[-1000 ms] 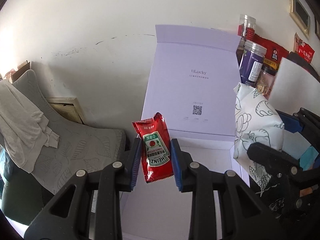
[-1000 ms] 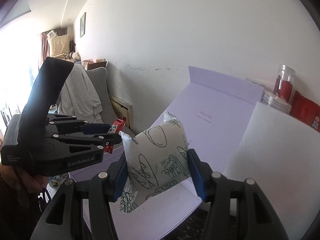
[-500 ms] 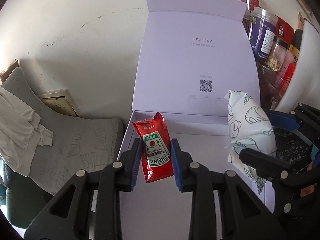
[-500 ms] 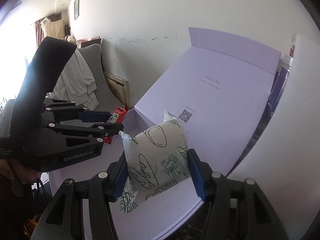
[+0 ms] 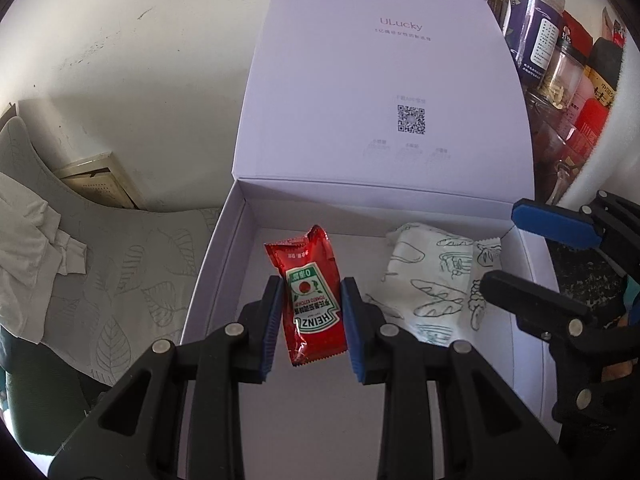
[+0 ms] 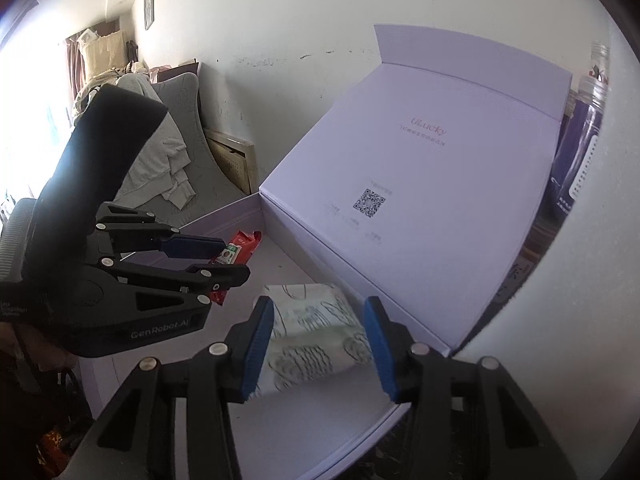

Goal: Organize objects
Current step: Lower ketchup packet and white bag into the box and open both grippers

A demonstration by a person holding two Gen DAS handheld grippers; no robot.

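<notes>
Inside box (image 5: 224, 240): white packet (image 5: 428, 284)

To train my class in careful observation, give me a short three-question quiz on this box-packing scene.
1. True or false: the left hand-held gripper is empty.
2. What lies on the floor of the lilac box? A) patterned white packet B) glass jar C) spoon
3. Fill in: the box's lid stands ___.
Key: 1 false, it grips the ketchup packet; 2 A; 3 open.
</notes>
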